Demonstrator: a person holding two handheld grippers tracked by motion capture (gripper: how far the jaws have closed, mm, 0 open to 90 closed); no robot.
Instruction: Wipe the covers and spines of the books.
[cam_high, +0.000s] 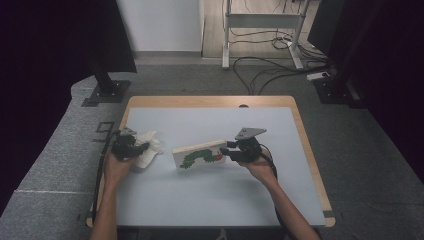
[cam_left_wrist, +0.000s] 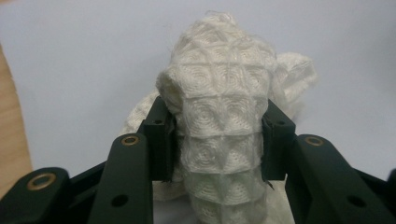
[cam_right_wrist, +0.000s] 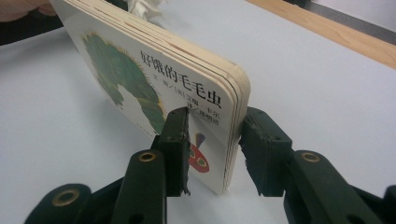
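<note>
Work in hand: a board book (cam_high: 201, 154) is held up on its edge while a white waffle-weave cloth (cam_high: 148, 148) is brought to it, by the look of it to wipe the cover.
Left gripper (cam_left_wrist: 218, 135): clenched on a bunched fold of the cloth (cam_left_wrist: 219, 126), both pads pressed into the weave; it sits at the left middle of the high view, left of the book.
Right gripper (cam_right_wrist: 212, 149): grasping the book (cam_right_wrist: 154, 74) by its lower corner, one pad on the caterpillar cover, the other on the back.
Where the book is: centre of the high view, on the pale blue table mat (cam_high: 210, 200), cover facing the person.
Doing it well: the right hand should keep the book steady and upright; the left should lead with the free cloth, not the jaws, so that no hard edge scrapes the print.
Risk: a hard push at the far end could swing the book about its pinched corner.
</note>
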